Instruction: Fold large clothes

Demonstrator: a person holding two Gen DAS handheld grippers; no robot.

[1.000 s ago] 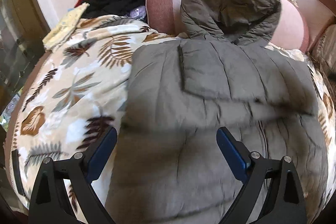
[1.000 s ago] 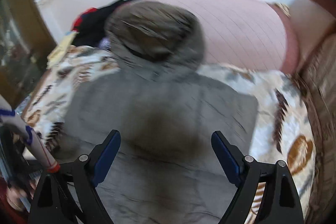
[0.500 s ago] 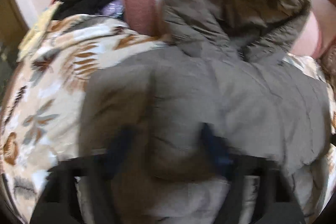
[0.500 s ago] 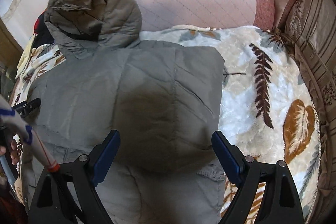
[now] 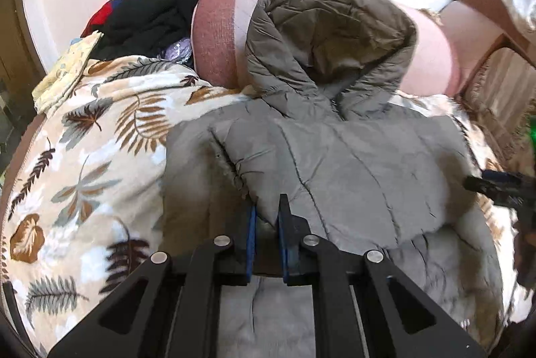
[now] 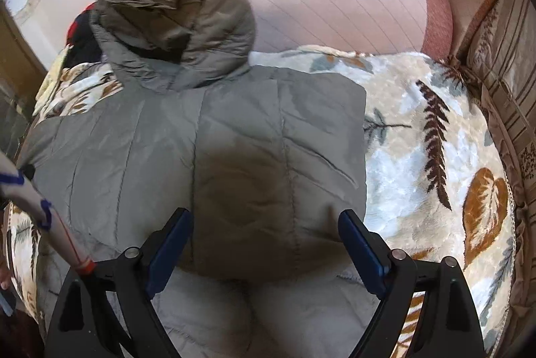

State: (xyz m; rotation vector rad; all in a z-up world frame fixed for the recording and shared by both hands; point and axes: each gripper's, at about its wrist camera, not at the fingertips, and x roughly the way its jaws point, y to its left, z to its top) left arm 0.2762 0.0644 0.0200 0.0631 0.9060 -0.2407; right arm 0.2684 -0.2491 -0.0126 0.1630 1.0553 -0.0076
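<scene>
jacket (image 6: 207, 136) lay flat on the leaf-print blanket (image 6: 435, 157), hood (image 5: 331, 43) against the cushion | left gripper (image 5: 267, 224) fingers had just closed, pinching a jacket fold | right gripper (image 6: 264, 244) fingers spread above it | advice: lift evenly, keep edge taut

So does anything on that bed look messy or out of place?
Mostly no. The grey hooded jacket lies flat on the leaf-print blanket, with the left claw pinched on a fold of it. The one untidy spot is a heap of black and red clothes bunched by the pink cushion at the far left.
</scene>
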